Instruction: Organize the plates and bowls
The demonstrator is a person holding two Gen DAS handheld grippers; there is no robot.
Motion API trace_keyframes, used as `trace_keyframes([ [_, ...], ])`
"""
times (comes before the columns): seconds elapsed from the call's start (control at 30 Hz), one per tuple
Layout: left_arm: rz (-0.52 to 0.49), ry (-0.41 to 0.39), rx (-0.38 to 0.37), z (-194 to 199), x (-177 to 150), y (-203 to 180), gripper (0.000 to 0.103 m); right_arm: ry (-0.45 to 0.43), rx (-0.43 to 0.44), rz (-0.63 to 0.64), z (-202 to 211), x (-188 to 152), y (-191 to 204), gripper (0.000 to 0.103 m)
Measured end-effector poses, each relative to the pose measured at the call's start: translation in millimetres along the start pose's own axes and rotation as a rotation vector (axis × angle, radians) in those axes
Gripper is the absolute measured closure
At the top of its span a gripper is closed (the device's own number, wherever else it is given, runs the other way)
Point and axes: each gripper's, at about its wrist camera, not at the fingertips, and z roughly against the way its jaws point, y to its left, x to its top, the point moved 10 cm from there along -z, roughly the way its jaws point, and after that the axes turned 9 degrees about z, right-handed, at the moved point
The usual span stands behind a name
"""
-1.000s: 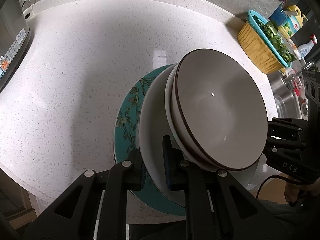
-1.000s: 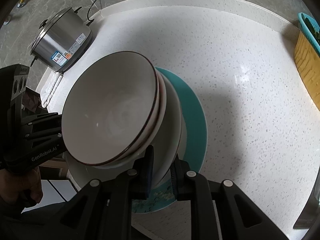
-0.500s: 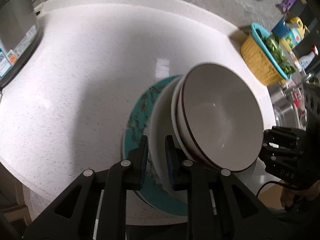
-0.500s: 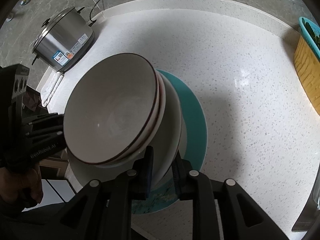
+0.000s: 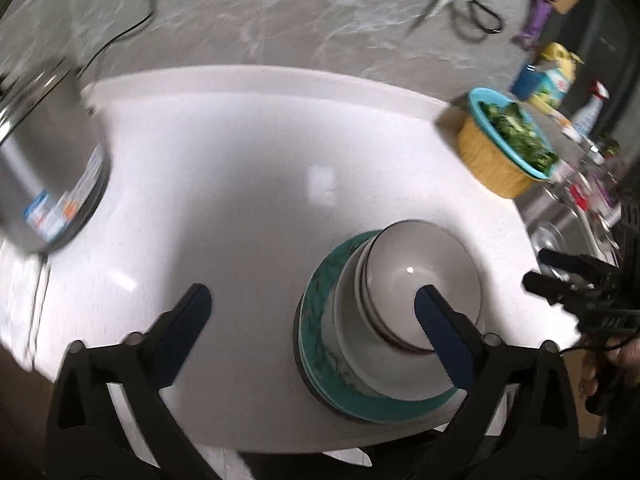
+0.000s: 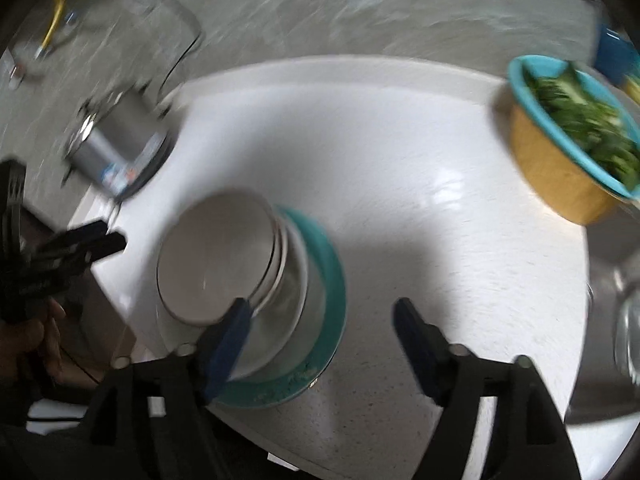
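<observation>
- Cooker (image 5: 48, 168), steel with a label, stands at the far left of the white worktop (image 5: 248, 184), blurred in both views
- Left hand-held gripper (image 5: 308, 300) has its jaws spread wide, having just been opening; its left finger is over bare worktop, its right finger crosses in front of the bowls, and nothing is pressed between the blue pads (image 5: 440, 332)
- Stack sits near the front edge of the worktop: a teal plate (image 5: 316, 344) at the bottom, a white plate (image 5: 348, 320) on it, and two nested bowls (image 5: 424, 276) with dark rims on top
- Right hand-held gripper (image 6: 320, 320) is also wide, its jaws having just been opening; in its own view its left finger overlaps the stack's near rim, its right finger is over bare worktop, and it holds nothing
- Basket (image 5: 500, 148), yellow with a teal rim and filled with greens, stands at the right rear of the worktop, well apart from the stack
- Bottles (image 5: 552, 76) stand behind the basket, too blurred to read
- Sink (image 5: 560, 236) lies at the right edge
</observation>
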Motion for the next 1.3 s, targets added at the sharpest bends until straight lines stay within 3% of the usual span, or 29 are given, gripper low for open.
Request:
trace_keyframes([
  [0.07,-0.058,0.005,-0.035,-1.8,7.5,-0.8,0.000,-0.078,-0.061,-0.078,15.6,6.8,-0.2,0.000],
  [0.17,-0.139,0.045,-0.128,-3.6,10.4,-1.9,0.000,-0.133,-0.180,-0.158,33.0,7.5,9.8,0.000],
  [0.23,-0.213,0.074,-0.132,-2.4,9.9,2.1,0.000,-0.152,-0.240,-0.220,42.0,4.1,22.3,0.000],
  [0.37,-0.333,0.049,-0.119,11.7,13.5,5.8,0.000,-0.184,-0.350,-0.316,65.6,-2.7,60.4,0.000],
  [0.53,-0.332,0.087,-0.294,37.9,-0.8,-6.3,0.000,-0.218,-0.453,-0.357,87.2,-6.5,97.1,0.000],
  [0.6,-0.313,0.116,-0.324,42.9,-8.7,-6.2,0.000,-0.230,-0.479,-0.360,93.4,-6.5,105.6,0.000],
  [0.67,-0.271,0.104,-0.284,47.3,-11.3,1.2,0.000,-0.231,-0.489,-0.363,98.7,-8.1,113.5,0.000],
  [0.77,-0.253,0.091,-0.329,61.2,-15.1,-1.2,0.000,-0.211,-0.546,-0.339,105.0,-8.9,119.3,0.000],
  [0.93,-0.329,0.027,-0.164,67.0,-10.4,-2.9,0.000,-0.231,-0.539,-0.400,115.1,-16.6,123.2,0.000],
  [1.17,-0.327,0.008,-0.122,80.1,-3.8,0.2,0.000,-0.188,-0.559,-0.438,113.1,-21.0,127.2,0.000],
  [1.3,-0.316,0.003,-0.098,83.9,4.5,5.8,0.000,-0.211,-0.575,-0.425,119.8,-18.9,129.8,0.000],
])
